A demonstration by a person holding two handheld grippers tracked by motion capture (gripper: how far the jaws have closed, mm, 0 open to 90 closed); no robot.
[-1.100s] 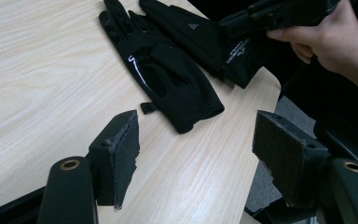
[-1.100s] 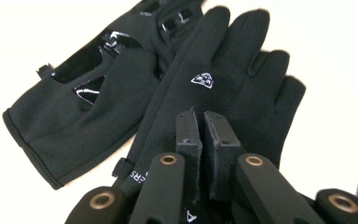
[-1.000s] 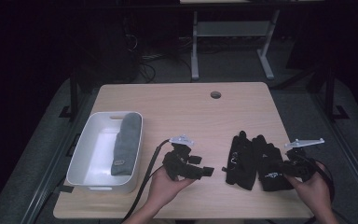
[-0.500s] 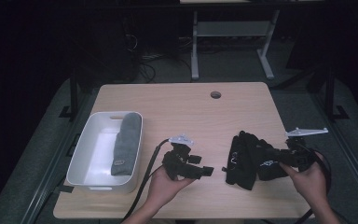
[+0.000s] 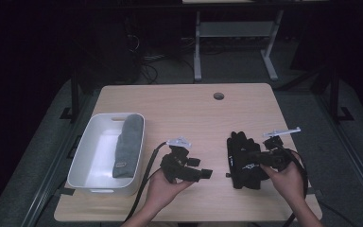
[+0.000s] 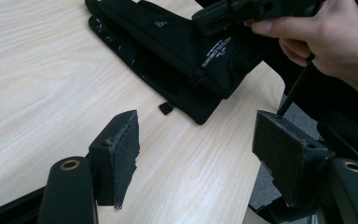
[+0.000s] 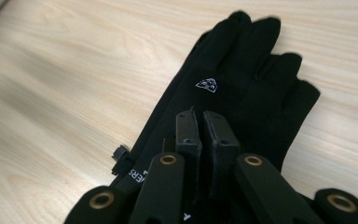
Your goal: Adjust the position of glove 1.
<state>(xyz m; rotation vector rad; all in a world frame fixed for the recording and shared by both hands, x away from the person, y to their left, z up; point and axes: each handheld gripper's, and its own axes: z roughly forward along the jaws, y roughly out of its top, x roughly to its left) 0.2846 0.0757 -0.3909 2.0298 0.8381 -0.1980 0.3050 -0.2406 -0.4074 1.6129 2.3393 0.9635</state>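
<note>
A: Where did the right gripper [image 5: 253,158] sit?
B: Over the black gloves [image 5: 242,160] near the surface's [image 5: 189,106] right edge, fingers clenched, perhaps pinching fabric.
A: The left gripper [image 5: 207,174]?
B: Level, fingers released, bare wood ahead.

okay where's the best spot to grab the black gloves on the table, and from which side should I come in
Probably the cuff end of the black gloves, approached from the person's near edge of the table. They lie flat, stacked, fingers pointing away, so the cuffs face the right gripper, whose jaws are shut there in its own view. A low, nearly level approach suits thin fabric.
</note>
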